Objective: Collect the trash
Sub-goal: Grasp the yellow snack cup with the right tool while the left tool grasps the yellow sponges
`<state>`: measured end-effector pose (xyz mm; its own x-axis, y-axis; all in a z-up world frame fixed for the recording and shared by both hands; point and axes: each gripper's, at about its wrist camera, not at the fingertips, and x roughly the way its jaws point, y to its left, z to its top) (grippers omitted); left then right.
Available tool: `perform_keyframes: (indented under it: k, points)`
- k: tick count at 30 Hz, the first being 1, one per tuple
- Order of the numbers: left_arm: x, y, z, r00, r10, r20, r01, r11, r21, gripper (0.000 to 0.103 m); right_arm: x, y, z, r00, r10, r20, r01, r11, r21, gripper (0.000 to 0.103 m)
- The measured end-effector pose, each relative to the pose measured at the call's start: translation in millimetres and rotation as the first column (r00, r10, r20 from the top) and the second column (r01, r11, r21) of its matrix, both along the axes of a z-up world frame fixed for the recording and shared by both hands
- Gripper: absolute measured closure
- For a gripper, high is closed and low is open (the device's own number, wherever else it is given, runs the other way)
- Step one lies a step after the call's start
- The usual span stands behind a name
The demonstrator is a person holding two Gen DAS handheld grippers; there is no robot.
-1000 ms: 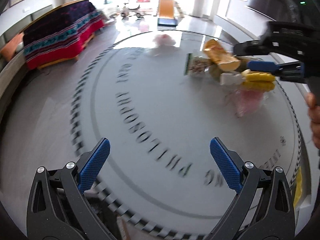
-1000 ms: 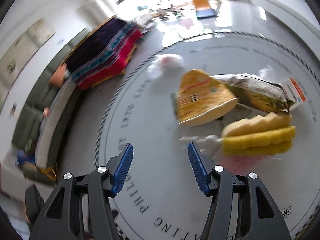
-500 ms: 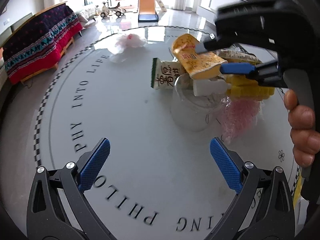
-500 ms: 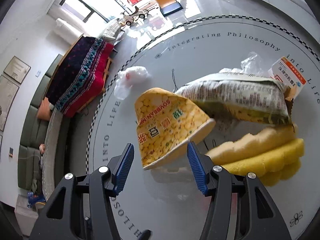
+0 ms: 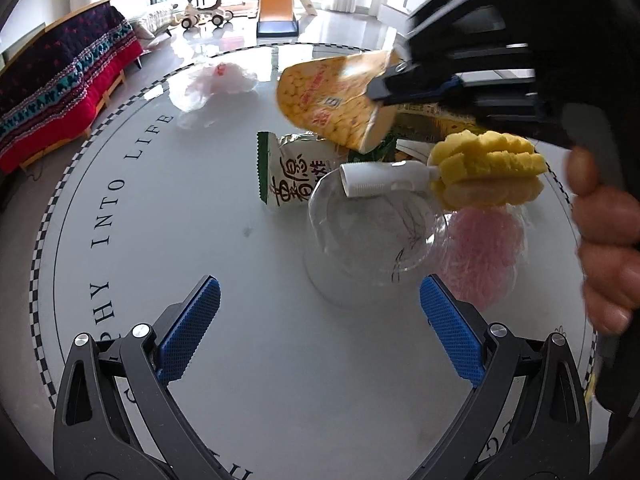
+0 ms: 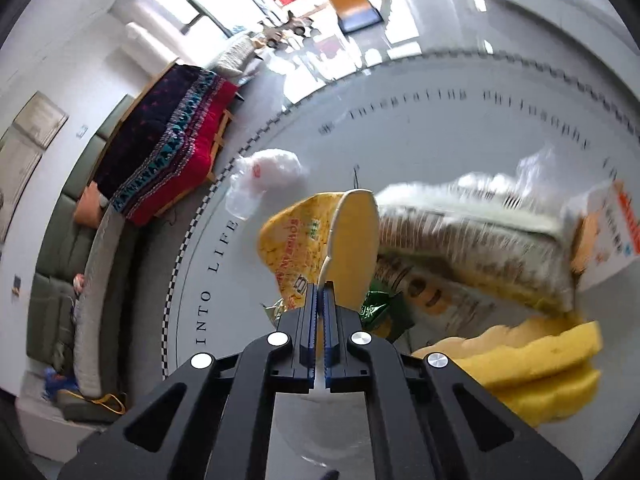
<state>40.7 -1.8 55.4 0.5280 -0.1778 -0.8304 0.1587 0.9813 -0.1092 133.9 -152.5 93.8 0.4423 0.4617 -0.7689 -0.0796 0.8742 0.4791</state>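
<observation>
Paper cup: yellow printed paper cup [image 6: 308, 240], clamped by its rim wall in the right tool [image 6: 319, 304]; lifted clear of the bench [image 5: 200, 216], tilted with the mouth facing the tool, above the pile of trash near the bench's far right edge.
Right tool: clenched on the cup; one pad inside the rim, one outside, with the thin wall pinched flat between them.
Cup handling (judgement): light, thin-walled, easily crushed. The rolled rim is the stiffest part and the best hold. A single-wall pinch lets the cup swing, so it should be carried slowly.
Left tool: released [image 5: 316, 336], jaws wide, nothing between the pads; it hovers over the bench's near side, aimed at the clear plastic cup [image 5: 368, 240].
Clear plastic cup: lies on its side, mouth toward the pile. Judged slippery and springy; take it across the rim.
Brush: white handle with a yellow sponge head [image 5: 484, 172], resting across the clear cup. Soft head, stiff handle; grip the handle.
Snack wrapper: green and white [image 5: 288, 172], flat on the bench just beyond the clear cup. Limp; pinch an edge.
Pink mesh: [image 5: 480, 252] beside the clear cup, toward the right edge. Soft, may snag.
Plastic bag: white, crumpled [image 5: 216, 84], well apart near the far left edge.
Hand: [image 5: 604, 248] holds the right tool's grip.
</observation>
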Motion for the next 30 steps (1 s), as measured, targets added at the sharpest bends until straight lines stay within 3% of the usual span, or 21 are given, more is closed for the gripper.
perform_keyframes:
  k: [6,13,17,25,26,27,30]
  points:
    - [3.5,-15.9,13.7,0.999,-0.030,0.027,0.030,0.999,0.012,0.006,-11.1,-28.2,30.6,0.998,-0.013,0.063,0.014,1.000,-0.003,0.099]
    - [13.3,-63.0,40.2,0.985,-0.160,0.070,0.154,0.985,0.076,0.006,-8.3,-66.5,55.1,0.994,-0.046,0.099,0.048,0.999,-0.016,0.099]
    - [26.0,-86.9,44.6,0.967,-0.242,0.075,0.234,0.967,0.103,0.006,-9.2,-84.9,61.7,0.993,-0.055,0.107,0.058,0.998,-0.026,0.099]
    - [48.3,-129.0,25.1,0.907,-0.418,0.047,0.405,0.898,0.173,0.006,-7.6,-114.0,65.7,0.990,-0.076,0.120,0.081,0.996,-0.036,0.099]
    - [49.0,-129.6,23.6,0.904,-0.424,0.055,0.410,0.896,0.173,0.009,-7.6,-116.6,64.6,0.990,-0.078,0.119,0.083,0.996,-0.037,0.099]
    - [49.7,-130.2,22.8,0.897,-0.437,0.067,0.424,0.892,0.156,0.021,-7.3,-118.8,63.7,0.990,-0.078,0.119,0.083,0.996,-0.038,0.099]
    - [50.6,-131.7,23.9,0.906,-0.409,0.108,0.390,0.906,0.164,0.034,-10.1,-122.8,61.8,0.990,-0.081,0.118,0.086,0.996,-0.035,0.099]
